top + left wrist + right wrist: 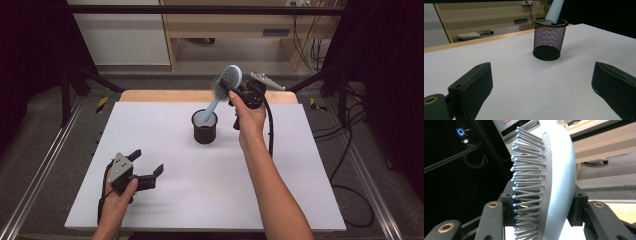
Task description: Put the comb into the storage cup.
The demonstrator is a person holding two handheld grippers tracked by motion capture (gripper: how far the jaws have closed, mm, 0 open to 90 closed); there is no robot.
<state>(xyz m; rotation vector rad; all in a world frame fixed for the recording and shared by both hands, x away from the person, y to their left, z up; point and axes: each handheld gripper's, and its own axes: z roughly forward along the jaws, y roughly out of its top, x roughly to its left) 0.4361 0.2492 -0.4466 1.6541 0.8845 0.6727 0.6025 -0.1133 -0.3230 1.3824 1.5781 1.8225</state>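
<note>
The pale blue hairbrush [223,87] is standing with its handle end down inside the black mesh cup [205,127] and its bristled head up in the air, above the far middle of the tabletop [200,175]. Its long axis is leaning from the cup up and away toward the far right in the high view, with the bristles facing left. The right gripper [239,89] is gripping the head: its jaws are standing partly open, one pad pressing into the bristle side and the other against the smooth back.

The right gripper view is showing that grip close up, the hairbrush [559,177] head sitting between the two black pads with grey pins tipped in blue pointing left; it is not showing the handle or the cup. The left gripper view is showing what that one is missing: the handle [554,11] dropping at a tilt into the mesh cup [549,40], whose base is resting flat on the white tabletop [524,82].

The left gripper [148,168] is resting low at the near left of the tabletop, well apart from the cup, its jaws spread wide with nothing between them and pointing toward the cup.
</note>
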